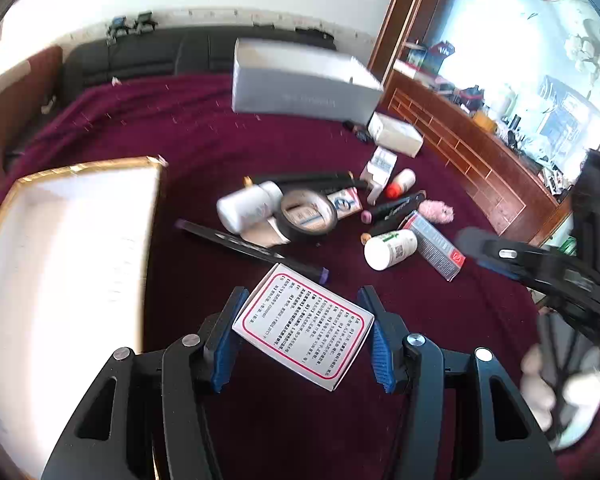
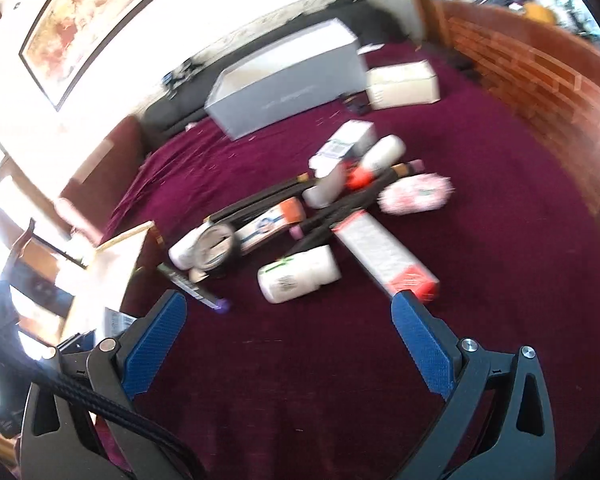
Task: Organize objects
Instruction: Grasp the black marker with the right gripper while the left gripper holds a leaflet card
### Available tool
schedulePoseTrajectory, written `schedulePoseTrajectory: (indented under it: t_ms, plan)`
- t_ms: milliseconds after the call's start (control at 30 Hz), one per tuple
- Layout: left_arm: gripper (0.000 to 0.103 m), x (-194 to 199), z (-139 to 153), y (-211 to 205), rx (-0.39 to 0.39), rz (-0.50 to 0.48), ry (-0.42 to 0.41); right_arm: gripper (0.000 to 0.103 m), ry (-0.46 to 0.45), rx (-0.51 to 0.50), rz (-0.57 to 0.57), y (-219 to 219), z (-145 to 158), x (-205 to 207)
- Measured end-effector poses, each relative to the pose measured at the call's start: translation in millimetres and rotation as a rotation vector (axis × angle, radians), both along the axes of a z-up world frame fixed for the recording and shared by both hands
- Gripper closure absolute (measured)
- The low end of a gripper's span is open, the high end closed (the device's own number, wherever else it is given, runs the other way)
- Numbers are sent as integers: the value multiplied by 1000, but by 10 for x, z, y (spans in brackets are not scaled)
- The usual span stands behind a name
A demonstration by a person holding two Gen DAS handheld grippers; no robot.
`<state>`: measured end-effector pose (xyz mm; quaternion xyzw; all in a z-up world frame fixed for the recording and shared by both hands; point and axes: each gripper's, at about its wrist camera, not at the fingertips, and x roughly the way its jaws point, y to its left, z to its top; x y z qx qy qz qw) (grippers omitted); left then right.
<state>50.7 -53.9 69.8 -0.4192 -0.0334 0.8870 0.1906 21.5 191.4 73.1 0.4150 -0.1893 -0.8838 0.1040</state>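
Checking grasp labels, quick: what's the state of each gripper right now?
Left gripper: shut on the white box with red-bordered text, lifted off the maroon cloth.
Right gripper: open wide, fingers empty.

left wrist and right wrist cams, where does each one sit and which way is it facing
Left wrist: on the left gripper, angled down at the maroon cloth; its fingers hold a white box; the right gripper and a hand show at right.
Right wrist: on the right gripper, jaws open and empty, angled down at the clutter.
Shared: grey box, white bottle, tape roll, tray.
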Motion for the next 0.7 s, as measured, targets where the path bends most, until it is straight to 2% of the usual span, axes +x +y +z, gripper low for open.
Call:
schedulePoseTrajectory:
  t_ms: [200,300,367,400,467,500,600,700]
  plan:
    - [54,87,179,-328,5,23,-8,0,-48,-29,98,-362,-12,-226]
    - [54,81,240,-457,-23,45,-27,0,-44,31,141,-642,53,-420]
    - [54,62,294,-586,-32,58,-45,7,-53,77,159,-804,48,-565]
    - [54,63,307,-649,-36,65,-42,13,-62,95,171,-868,34,-632]
    - [54,61,305,-792,-41,90,-37,34,-85,147,185,-972,-6,-738]
    - [54,42,295,-865,-33,97,-45,39,-94,147,199,-1001,-26,-760]
    - [53,40,255,-1059,-30,125,-36,41,-117,109,308,-1185,-81,-753]
    - [53,58,205,-1234,-8,143,-37,42,-121,151,425,-1473,-141,-692]
